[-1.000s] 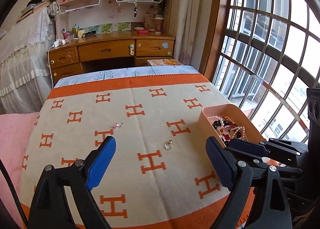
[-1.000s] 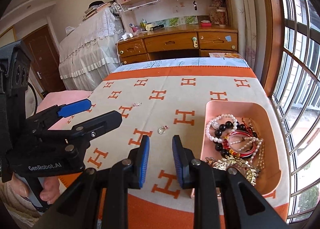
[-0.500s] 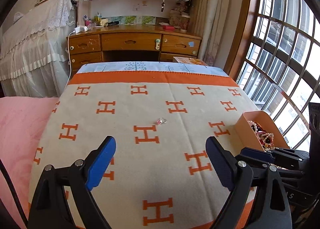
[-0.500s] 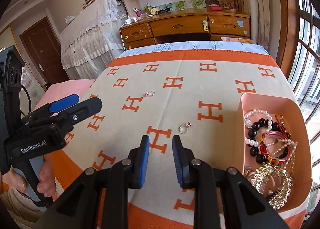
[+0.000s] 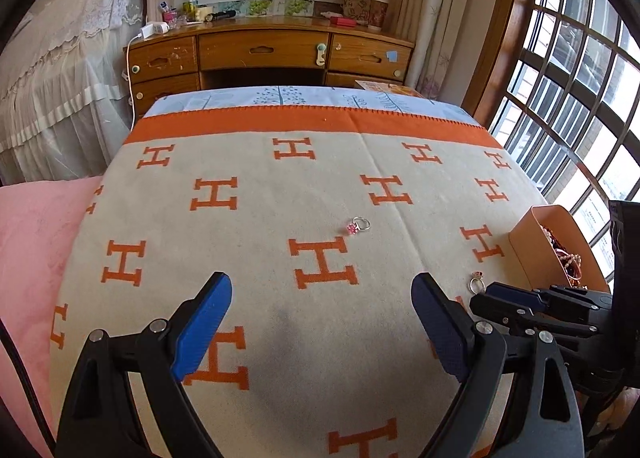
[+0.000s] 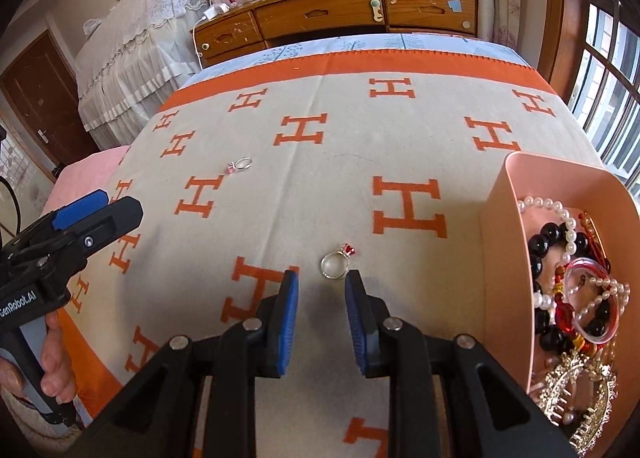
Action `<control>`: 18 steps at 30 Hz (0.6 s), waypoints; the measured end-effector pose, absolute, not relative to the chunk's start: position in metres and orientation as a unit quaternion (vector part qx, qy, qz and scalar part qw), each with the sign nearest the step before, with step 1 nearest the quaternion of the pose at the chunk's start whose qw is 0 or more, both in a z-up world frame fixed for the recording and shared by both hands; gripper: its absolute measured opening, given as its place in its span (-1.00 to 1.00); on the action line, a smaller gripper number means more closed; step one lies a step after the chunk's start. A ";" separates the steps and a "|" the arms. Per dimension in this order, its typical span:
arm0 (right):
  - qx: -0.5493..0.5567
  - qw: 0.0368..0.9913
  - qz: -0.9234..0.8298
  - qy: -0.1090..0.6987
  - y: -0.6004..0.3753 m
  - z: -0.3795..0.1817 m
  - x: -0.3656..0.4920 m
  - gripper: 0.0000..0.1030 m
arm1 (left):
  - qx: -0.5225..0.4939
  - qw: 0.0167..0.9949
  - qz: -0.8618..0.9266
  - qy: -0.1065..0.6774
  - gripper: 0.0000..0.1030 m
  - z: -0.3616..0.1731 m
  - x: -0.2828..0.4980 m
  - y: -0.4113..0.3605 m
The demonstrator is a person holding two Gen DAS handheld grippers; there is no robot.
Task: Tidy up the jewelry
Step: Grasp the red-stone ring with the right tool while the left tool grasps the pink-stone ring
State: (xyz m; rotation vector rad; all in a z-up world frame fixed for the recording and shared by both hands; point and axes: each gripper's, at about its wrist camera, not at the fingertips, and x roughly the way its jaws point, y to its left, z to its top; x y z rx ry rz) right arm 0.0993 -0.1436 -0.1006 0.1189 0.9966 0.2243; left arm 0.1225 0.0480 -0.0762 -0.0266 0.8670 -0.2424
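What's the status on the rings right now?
Right tool open, just short of red ring. Left tool open, empty. Pink ring loose on blanket. Nothing blocking.

blanket [image 6: 344, 161] is beige w/ orange h motifs & an orange band at the far edge. tray [image 6: 506, 242] is peach-pink; inside are white pearl strands, black beads, red & gold pieces. silver ring w/ red stone [image 6: 335, 265], silver ring w/ pink stone [image 5: 357, 225]. right gripper [image 6: 321, 300] & left gripper [image 5: 322, 324]: black frames, blue pads. pink bedding [image 5: 36, 225] at left; brown wooden drawers [image 5: 264, 51] behind.
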 end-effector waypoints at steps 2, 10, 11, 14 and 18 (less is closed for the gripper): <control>0.051 0.878 0.097 0.467 -0.142 -0.101 0.101 -0.52 | -0.005 0.896 -0.122 0.426 0.75 -0.082 0.131 0.044; 0.003 0.893 0.080 0.443 -0.129 -0.104 0.109 -0.52 | 0.040 0.885 -0.140 0.443 0.75 -0.099 0.170 0.023; -0.008 0.895 0.079 0.440 -0.127 -0.104 0.108 -0.52 | 0.048 0.884 -0.142 0.442 0.74 -0.100 0.174 0.021; -0.018 0.898 0.078 0.432 -0.128 -0.104 0.105 -0.61 | 0.069 0.883 -0.141 0.441 0.62 -0.104 0.184 0.015; -0.006 0.900 0.081 0.428 -0.135 -0.104 0.104 -0.69 | 0.079 0.878 -0.154 0.446 0.43 -0.109 0.192 0.010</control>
